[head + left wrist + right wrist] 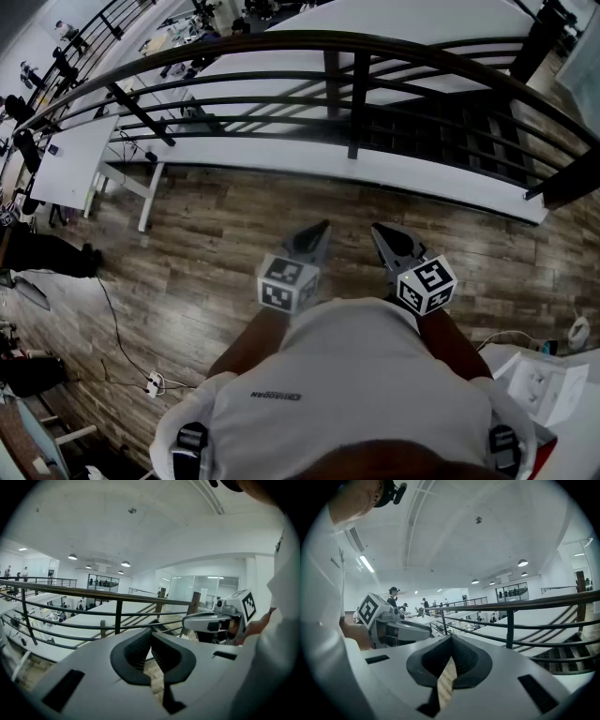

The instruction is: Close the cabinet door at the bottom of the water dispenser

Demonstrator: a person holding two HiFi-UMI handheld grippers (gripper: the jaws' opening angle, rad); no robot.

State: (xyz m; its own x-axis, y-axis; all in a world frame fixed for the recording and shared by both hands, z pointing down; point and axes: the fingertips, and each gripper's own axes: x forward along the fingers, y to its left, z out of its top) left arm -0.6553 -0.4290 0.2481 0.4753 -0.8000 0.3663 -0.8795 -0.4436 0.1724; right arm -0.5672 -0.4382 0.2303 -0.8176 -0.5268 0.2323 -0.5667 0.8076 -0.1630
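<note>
No water dispenser or cabinet door shows in any view. In the head view my left gripper and right gripper are held side by side in front of the person's white shirt, pointing toward the railing. Both sets of jaws are shut with nothing between them. The left gripper view shows its own tips touching, with the right gripper level beside it. In the right gripper view the tips meet too, and the left gripper is at the left.
A black metal railing curves across just ahead, above a lower floor with white tables. Wooden plank flooring lies underfoot. A cable and power strip lie at the left, a white box at the right. People stand far left.
</note>
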